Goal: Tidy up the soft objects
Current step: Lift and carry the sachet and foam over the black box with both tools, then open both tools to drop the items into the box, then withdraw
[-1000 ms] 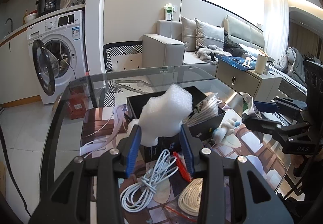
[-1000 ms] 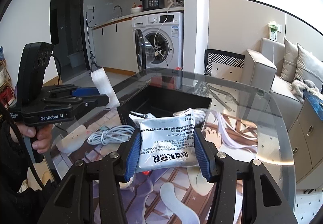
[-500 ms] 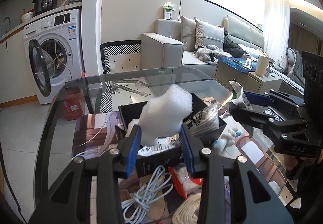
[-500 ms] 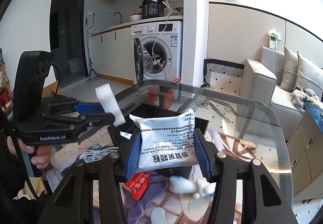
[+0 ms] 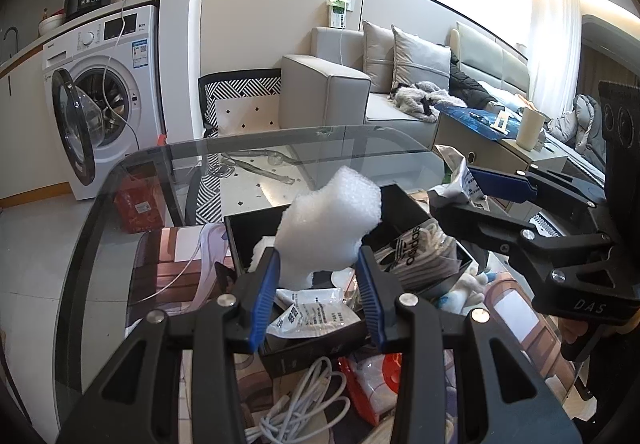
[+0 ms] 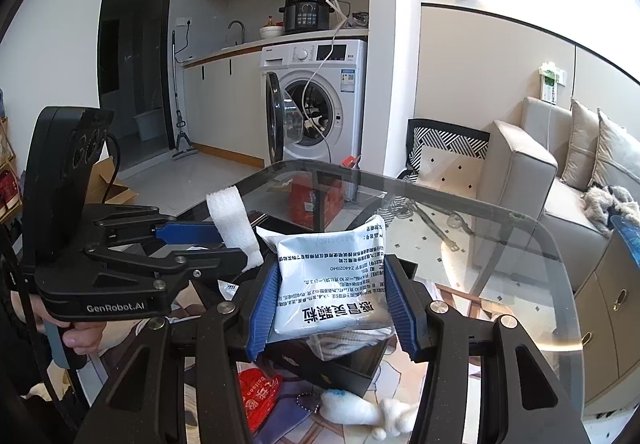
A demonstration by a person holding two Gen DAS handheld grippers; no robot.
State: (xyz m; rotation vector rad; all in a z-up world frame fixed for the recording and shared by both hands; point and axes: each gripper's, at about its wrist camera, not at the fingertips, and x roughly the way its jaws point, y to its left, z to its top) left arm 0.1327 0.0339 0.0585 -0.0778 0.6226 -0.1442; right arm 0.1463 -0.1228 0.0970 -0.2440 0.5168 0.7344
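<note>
Since the earlier frame both grippers have travelled forward over the glass table, so that the black box, formerly ahead of them, now lies directly beneath their fingertips. The left gripper remains clamped on a white foam block, which stands up out of the blue pads above the near half of the box. The right gripper remains clamped on a silver printed pouch, held flat between its pads over the near wall of the box. In the right wrist view the left gripper appears at the left, held by a hand, with the foam protruding from its tip.

Step in hand: carrying two soft items to the box, which already holds a bagged pair of white socks and a clear packet. A coiled white cable, a red packet and a small white plush toy lie on the table outside the box.

The next move probably calls for lowering each load inside the walls, then parting the jaws. The foam is light and may cling to a pad; the pouch looks wide enough to catch on the rim if tilted.
</note>
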